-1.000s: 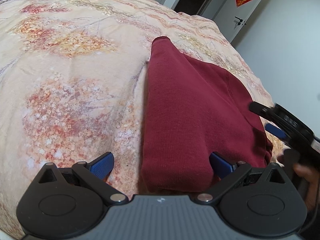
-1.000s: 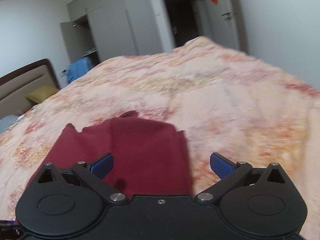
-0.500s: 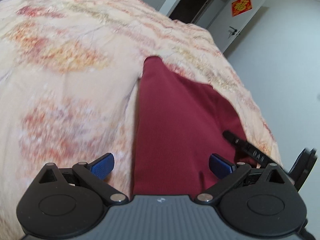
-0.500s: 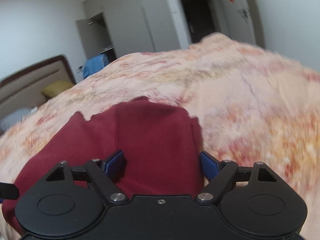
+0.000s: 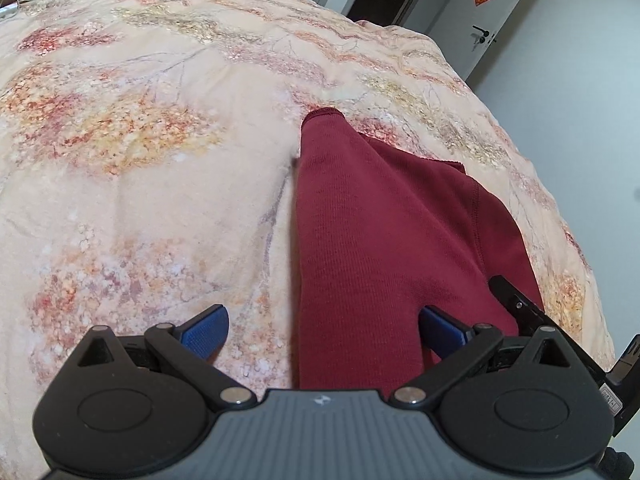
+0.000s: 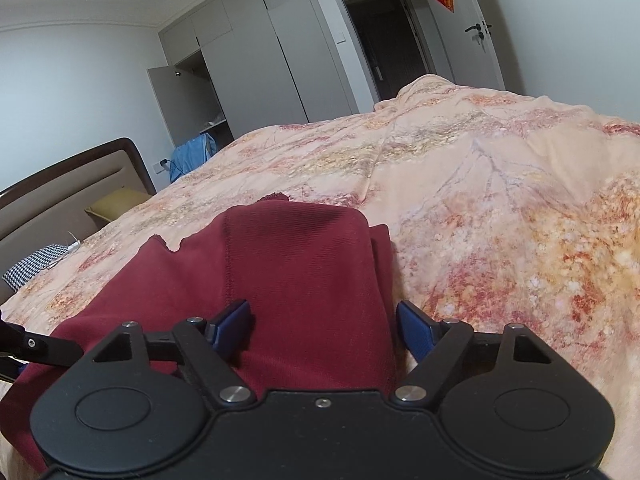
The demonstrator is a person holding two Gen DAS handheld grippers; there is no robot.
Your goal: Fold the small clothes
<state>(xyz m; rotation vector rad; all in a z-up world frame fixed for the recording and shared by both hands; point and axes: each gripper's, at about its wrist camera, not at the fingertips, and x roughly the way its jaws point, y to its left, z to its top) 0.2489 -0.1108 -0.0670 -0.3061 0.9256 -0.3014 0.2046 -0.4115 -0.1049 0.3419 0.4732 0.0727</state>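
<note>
A dark red knit garment (image 5: 372, 240) lies partly folded on the floral bedspread (image 5: 140, 160), with a sleeve end pointing away. My left gripper (image 5: 320, 332) is open, its fingers straddling the garment's near left edge. In the right wrist view the same garment (image 6: 288, 272) lies under my right gripper (image 6: 324, 328), which is open around the garment's near right part. The right gripper's black frame (image 5: 520, 304) shows at the right of the left wrist view. The garment's nearest edge is hidden by the gripper bodies.
The bed's right edge (image 5: 580, 264) drops off near the garment. A headboard (image 6: 68, 184), a yellow pillow (image 6: 116, 204) and a checked cloth (image 6: 36, 264) lie far left. Wardrobes (image 6: 256, 64) and a doorway (image 6: 384, 44) stand behind.
My right gripper has come down and forward over the garment, its fingers narrowing somewhat. My left gripper shifted slightly, staying open at the garment's left edge.
</note>
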